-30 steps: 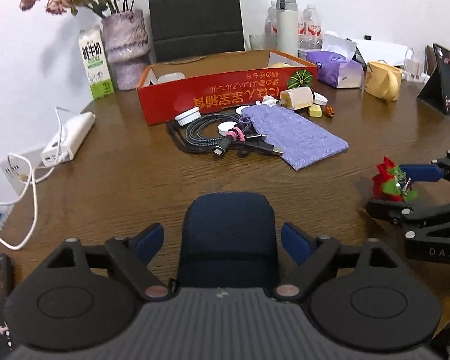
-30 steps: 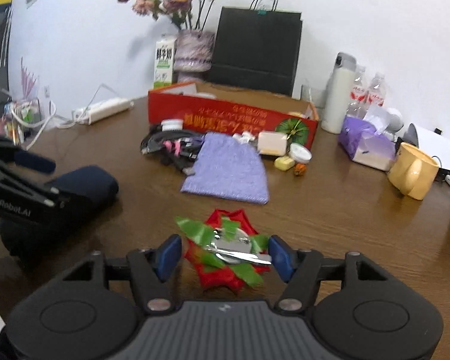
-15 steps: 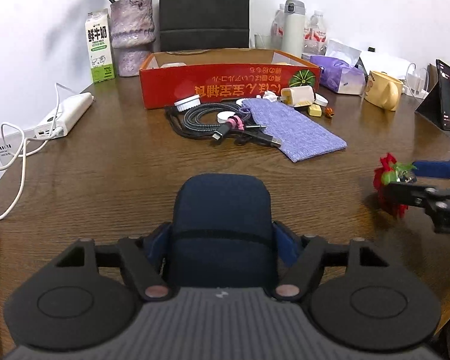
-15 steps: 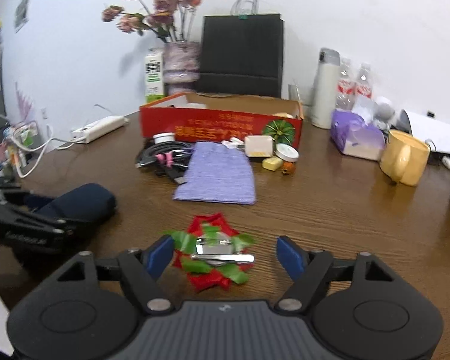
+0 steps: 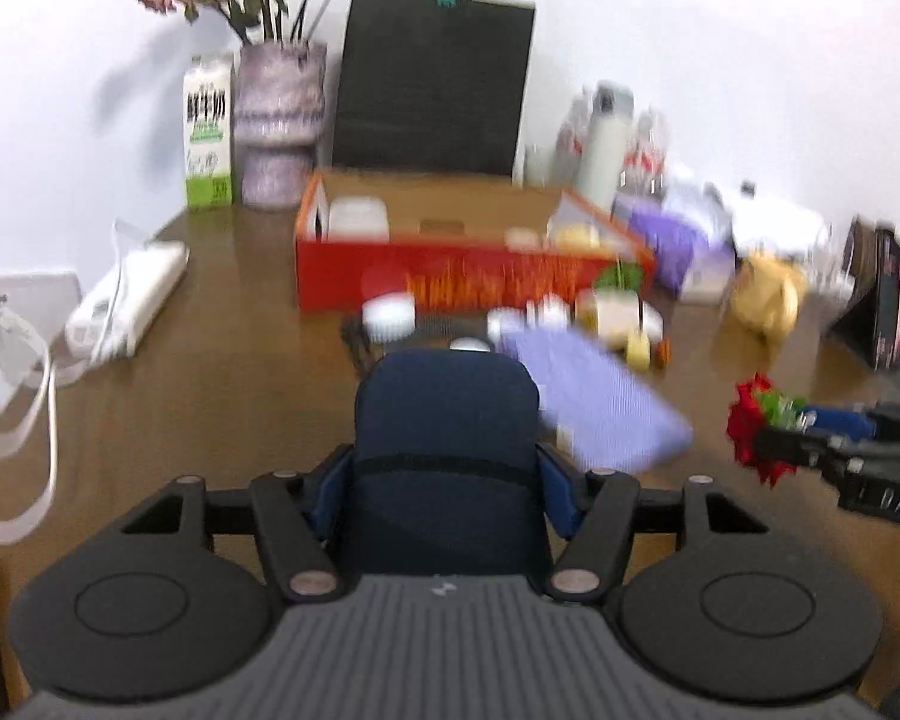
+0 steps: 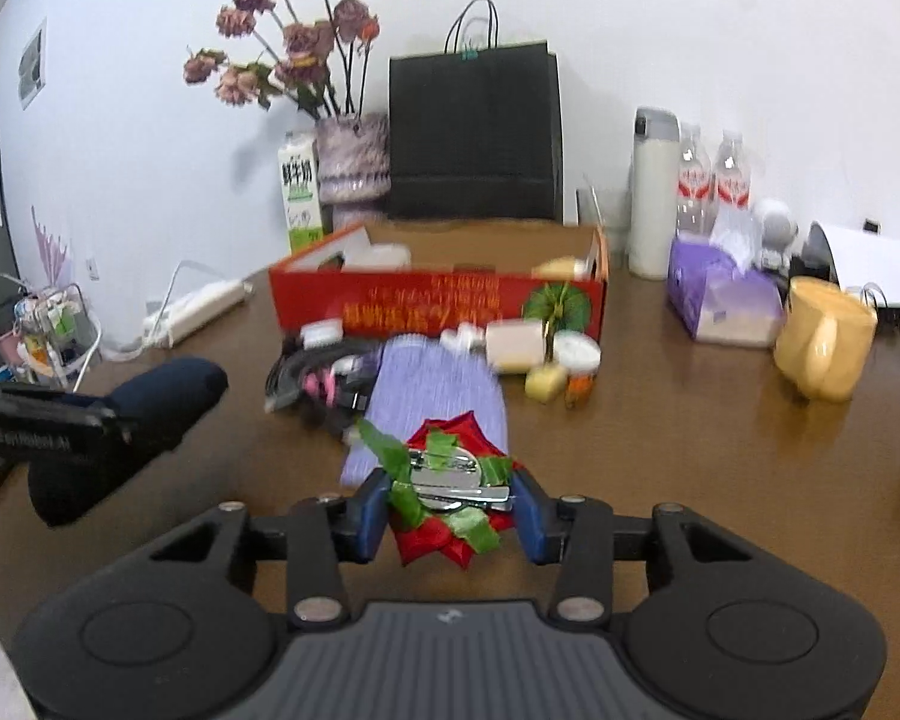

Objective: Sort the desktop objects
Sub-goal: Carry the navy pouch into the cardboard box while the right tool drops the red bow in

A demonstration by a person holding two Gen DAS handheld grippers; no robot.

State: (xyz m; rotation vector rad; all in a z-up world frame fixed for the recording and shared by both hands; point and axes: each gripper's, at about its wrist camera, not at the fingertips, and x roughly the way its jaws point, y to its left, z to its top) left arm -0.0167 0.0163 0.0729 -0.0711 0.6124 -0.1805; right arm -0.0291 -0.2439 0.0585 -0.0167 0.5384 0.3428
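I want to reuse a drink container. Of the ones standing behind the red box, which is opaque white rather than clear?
The tall white insulated flask with a grey cap, standing left of the two clear plastic water bottles with red labels.

Wooden table: red box, purple cloth, mug.

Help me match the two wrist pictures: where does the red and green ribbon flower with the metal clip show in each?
Left wrist view: red and green ribbon flower at far right, held in the right gripper.
Right wrist view: low centre, between that gripper's blue pads.
Shared landmark: the red cardboard box behind.
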